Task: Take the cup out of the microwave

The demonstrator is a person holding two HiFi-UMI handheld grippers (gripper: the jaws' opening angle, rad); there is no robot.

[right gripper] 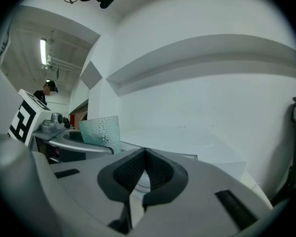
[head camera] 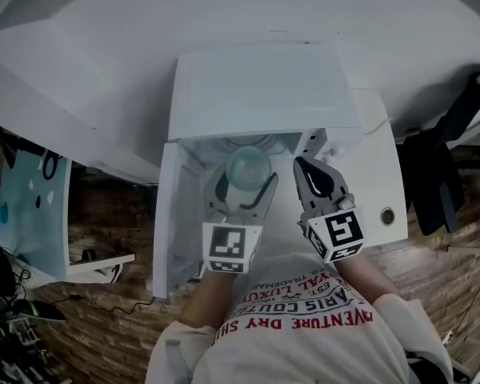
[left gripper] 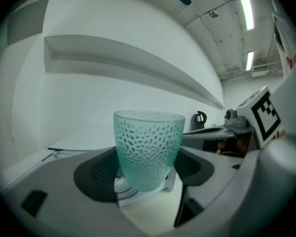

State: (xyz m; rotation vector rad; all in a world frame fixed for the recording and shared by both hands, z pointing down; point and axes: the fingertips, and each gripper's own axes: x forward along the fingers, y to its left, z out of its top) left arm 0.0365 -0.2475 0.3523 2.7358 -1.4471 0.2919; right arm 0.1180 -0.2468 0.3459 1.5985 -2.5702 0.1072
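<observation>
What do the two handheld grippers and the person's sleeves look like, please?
Both the left gripper and the right gripper have light grey bodies, and their jaws are lined with dark, dimpled pads. Each carries a white cube printed with black square markers. No cables show. The person wears a white shirt with red lettering and white sleeves.

The head view is appearing dim, darkening at its corners. Ceiling tube lights (left gripper: 246, 3) are glaring in both gripper views, whose fisheye edges are bending. The cup (left gripper: 148, 149) is rendering sharp.
</observation>
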